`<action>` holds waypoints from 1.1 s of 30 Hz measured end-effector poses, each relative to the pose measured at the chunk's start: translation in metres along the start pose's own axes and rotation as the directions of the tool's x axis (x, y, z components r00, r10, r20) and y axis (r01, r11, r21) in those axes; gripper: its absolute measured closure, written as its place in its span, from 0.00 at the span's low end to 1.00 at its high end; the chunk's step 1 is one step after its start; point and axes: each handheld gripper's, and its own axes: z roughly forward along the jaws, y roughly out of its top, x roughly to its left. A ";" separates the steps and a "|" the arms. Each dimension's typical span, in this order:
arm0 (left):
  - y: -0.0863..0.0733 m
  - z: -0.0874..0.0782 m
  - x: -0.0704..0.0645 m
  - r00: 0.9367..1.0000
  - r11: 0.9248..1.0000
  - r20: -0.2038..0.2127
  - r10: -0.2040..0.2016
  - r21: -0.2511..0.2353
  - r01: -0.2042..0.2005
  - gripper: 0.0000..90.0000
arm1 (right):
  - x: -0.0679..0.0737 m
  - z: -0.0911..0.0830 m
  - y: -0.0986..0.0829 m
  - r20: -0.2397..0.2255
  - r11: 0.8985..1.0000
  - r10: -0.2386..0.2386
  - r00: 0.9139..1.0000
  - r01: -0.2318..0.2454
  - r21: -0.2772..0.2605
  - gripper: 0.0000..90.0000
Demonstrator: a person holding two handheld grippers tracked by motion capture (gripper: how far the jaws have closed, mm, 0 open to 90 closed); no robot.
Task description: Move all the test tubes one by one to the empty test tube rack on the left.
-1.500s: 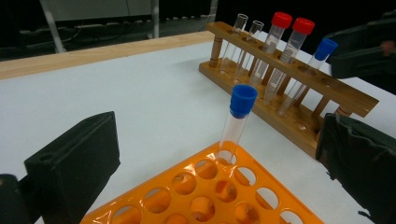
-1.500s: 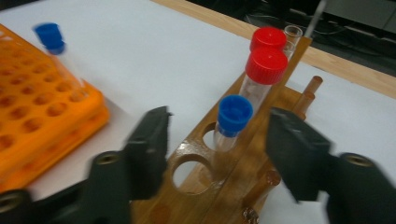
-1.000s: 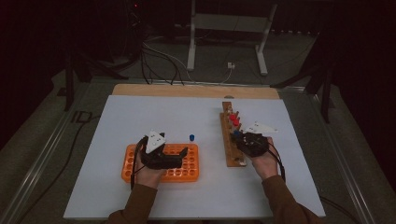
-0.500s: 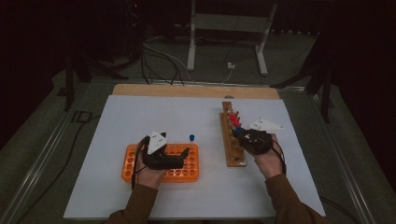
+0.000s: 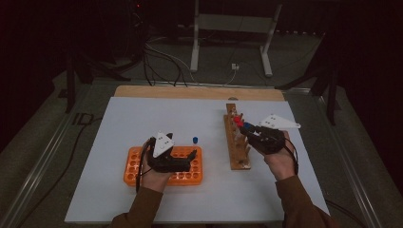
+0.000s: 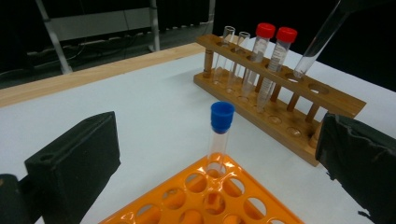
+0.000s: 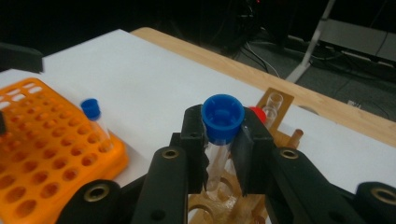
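1. The right gripper point(image 7: 223, 154) has its fingers pinching a blue-capped tube point(image 7: 221, 122) just under the cap, so the glass hangs free below the grip and can be steered by its bottom end.
2. That tube sits tilted above the wooden rack point(image 6: 299, 100), its rounded tip just over an open hole next to the two red-capped tubes point(image 6: 275, 51); the slant probably lets the tip find the hole before the tube is stood upright.
3. The wooden rack stands on the right half of the white worktop point(image 5: 142, 118), running away from the person, so its row of holes lies in line with the right hand's reach.
4. The left gripper point(image 5: 190, 159) rests on the orange rack point(image 5: 135, 164) with its fingers spread and nothing between them; this looks like a way to steady the light plastic tray, though I cannot tell how hard it presses.
5. A second blue-capped tube point(image 6: 220, 135) stands upright in a far corner hole of the orange rack, directly ahead of the left gripper's spread fingers, likely next to be moved.
6. Two uncapped tubes point(image 6: 233, 58) occupy the wooden rack's far end.
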 end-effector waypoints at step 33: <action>0.026 0.034 -0.062 0.970 0.984 0.169 0.172 0.011 -0.177 0.67 | 0.055 0.012 0.004 -0.244 0.999 0.001 0.970 0.007 0.035 0.84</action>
